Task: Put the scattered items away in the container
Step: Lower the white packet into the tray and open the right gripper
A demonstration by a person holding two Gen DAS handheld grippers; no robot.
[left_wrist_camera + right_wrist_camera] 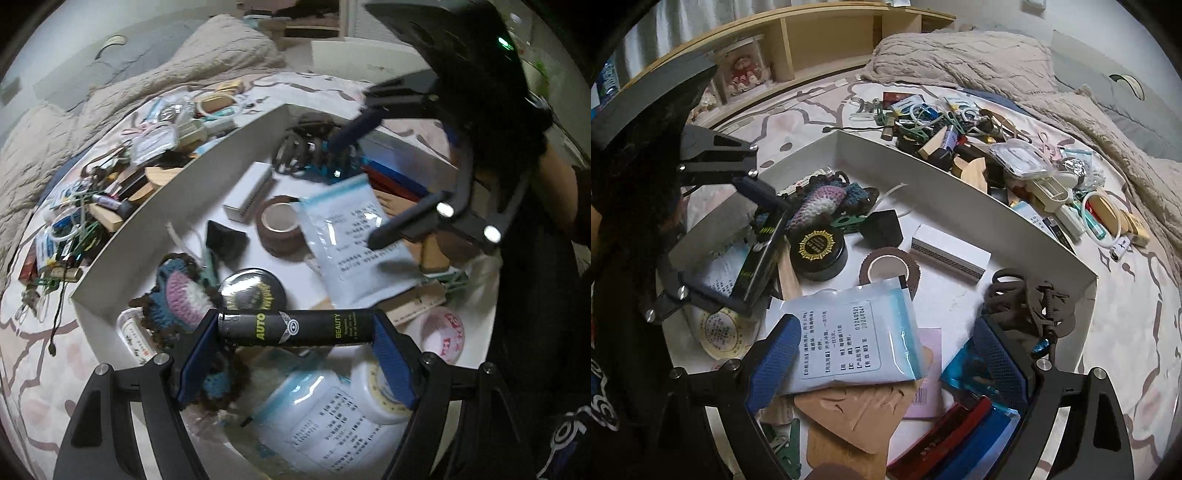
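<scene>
At the bottom centre of the left wrist view, the left gripper [295, 328] pinches a black tube [295, 328] end to end, one blue pad on each cap, and holds it level above the white container [207, 177]. The tube looks rigid, light and glossy; held by its ends it could slip or swing out, so a grip across the middle of the barrel would probably be surer.

Low in the right wrist view, the right gripper [882, 354] is spread wide with nothing between its fingers, poised over a pale blue sachet [849, 332] that lies on other flat items in the container. The sachet seems thin, soft and slick, best taken by an edge.

Further in, mid frame, sit a round black tin [817, 247], a roll of brown tape [888, 269], a small white box [951, 254] and a crocheted piece [823, 203].

Beyond the far wall, toward the upper right, a scattered pile [979, 147] of small items waits on the bedsheet [1145, 314], with a beige blanket [997, 62] behind.
</scene>
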